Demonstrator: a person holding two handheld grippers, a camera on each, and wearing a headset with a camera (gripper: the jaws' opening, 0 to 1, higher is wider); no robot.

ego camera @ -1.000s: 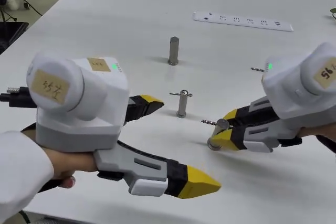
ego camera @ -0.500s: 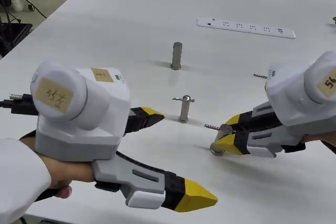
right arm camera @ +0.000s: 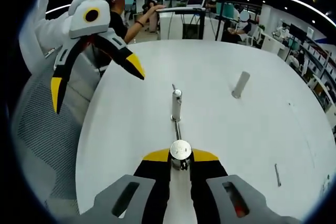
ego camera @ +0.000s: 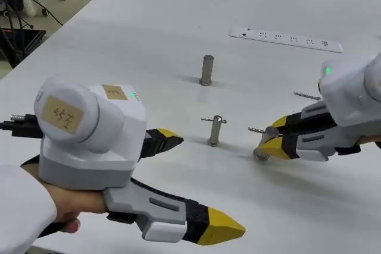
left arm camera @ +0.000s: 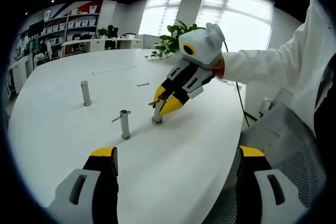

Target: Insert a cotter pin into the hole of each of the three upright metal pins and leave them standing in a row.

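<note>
At right of centre in head view, right gripper [ego camera: 271, 144] seen clamped on nearest metal pin [ego camera: 262, 150], base on table [ego camera: 149, 40], cotter pin [ego camera: 257, 129] lodged through its top. At lower left, left gripper [ego camera: 205, 185] held wide open, empty. Middle pin [ego camera: 214, 130], already fitted, at centre; bare far pin [ego camera: 206, 70] above it. Loose cotter pin [ego camera: 306, 96] left at right.

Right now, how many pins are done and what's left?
Middle pin looks done: cotter through its hole. Right gripper clamps the nearest pin, a second cotter poking from it. Far pin is bare; a loose cotter lies on the table. Left gripper hangs open.
</note>
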